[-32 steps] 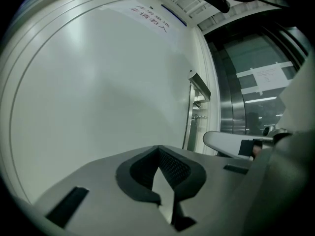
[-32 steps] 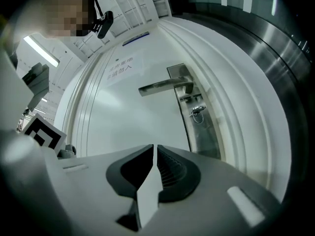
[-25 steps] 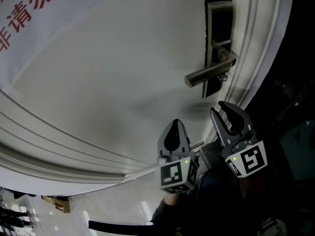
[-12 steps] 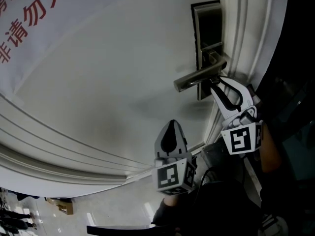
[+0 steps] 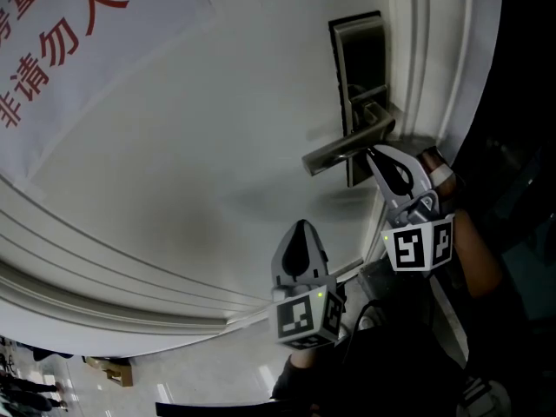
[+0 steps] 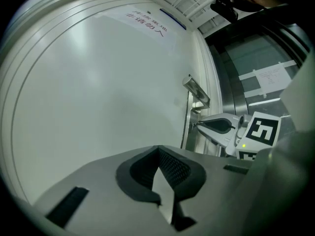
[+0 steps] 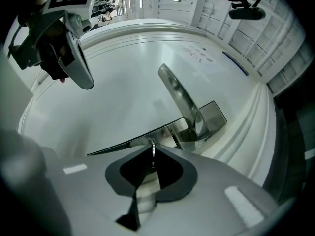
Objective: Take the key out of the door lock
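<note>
A dark lock plate (image 5: 360, 50) with a silver lever handle (image 5: 343, 150) sits on the white door (image 5: 217, 129). My right gripper (image 5: 369, 150) reaches level to the plate just under the handle. In the right gripper view the key (image 7: 153, 150) shows edge-on as a thin metal blade between the tips of the right gripper (image 7: 152, 155), under the handle (image 7: 177, 92). Its jaws have just been closing, and the pads now press on the key. My left gripper (image 5: 300, 224) hangs lower left, off the door, shut and empty (image 6: 158, 149).
A white notice (image 5: 61, 42) with red characters hangs on the door's upper left. Curved mouldings run along the door's lower edge, and the door frame (image 5: 452, 59) stands right of the lock. Dark space lies beyond the frame at the right.
The right gripper rose from below the handle to the lock plate, rolled over, spread wide, then narrowed onto the key. The left gripper stayed where it was.
</note>
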`<control>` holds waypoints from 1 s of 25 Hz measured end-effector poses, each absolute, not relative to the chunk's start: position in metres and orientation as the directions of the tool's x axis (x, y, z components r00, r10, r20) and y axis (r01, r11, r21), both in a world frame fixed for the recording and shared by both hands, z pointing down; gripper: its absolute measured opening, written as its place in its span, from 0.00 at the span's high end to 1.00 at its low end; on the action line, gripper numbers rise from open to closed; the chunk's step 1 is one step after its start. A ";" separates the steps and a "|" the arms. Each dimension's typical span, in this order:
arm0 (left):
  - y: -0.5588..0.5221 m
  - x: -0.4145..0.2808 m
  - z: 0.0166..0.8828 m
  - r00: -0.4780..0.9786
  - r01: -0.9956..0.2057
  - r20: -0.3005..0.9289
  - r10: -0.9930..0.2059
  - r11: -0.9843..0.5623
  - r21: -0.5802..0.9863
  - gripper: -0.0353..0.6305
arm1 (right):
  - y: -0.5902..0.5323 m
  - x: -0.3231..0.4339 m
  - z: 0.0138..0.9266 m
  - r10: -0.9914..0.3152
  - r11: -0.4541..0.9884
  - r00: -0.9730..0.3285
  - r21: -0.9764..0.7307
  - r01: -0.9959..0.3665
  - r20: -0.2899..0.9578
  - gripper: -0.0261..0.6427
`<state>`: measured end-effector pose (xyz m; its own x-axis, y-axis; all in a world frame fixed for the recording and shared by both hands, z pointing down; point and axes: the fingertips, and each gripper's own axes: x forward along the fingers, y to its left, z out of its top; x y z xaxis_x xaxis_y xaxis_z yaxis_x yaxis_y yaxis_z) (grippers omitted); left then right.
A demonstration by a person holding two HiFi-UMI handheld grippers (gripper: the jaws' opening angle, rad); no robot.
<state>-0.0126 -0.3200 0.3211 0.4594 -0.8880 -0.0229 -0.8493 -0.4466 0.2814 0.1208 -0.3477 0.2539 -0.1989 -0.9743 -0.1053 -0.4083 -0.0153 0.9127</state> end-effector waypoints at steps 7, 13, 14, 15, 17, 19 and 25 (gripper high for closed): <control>-0.325 -0.015 0.326 0.447 -0.853 -0.049 -0.893 -0.442 0.278 0.95 | -0.348 0.121 0.255 -0.974 -0.013 -0.203 0.926 -0.377 -0.097 0.94; -0.326 -0.007 0.327 0.470 -0.846 -0.032 -0.882 -0.461 0.268 0.95 | -0.347 0.121 0.258 -0.976 -0.015 -0.205 0.956 -0.291 -0.078 0.94; -0.326 -0.005 0.326 0.472 -0.845 -0.025 -0.881 -0.461 0.273 0.95 | -0.347 0.121 0.258 -0.976 -0.017 -0.205 0.963 -0.269 -0.074 0.94; -0.326 -0.003 0.325 0.475 -0.843 -0.018 -0.880 -0.461 0.278 0.95 | -0.347 0.121 0.258 -0.976 -0.018 -0.205 0.969 -0.247 -0.070 0.94; -0.327 0.001 0.323 0.486 -0.836 -0.005 -0.874 -0.467 0.287 0.95 | -0.348 0.120 0.258 -0.977 -0.017 -0.203 0.977 -0.214 -0.062 0.94; -0.328 0.005 0.326 0.496 -0.835 0.007 -0.868 -0.475 0.277 0.95 | -0.348 0.120 0.258 -0.978 -0.014 -0.202 0.981 -0.195 -0.054 0.94; -0.334 0.013 0.339 0.516 -0.824 0.017 -0.856 -0.492 0.280 0.95 | -0.348 0.120 0.260 -0.978 -0.022 -0.202 0.992 -0.128 -0.048 0.94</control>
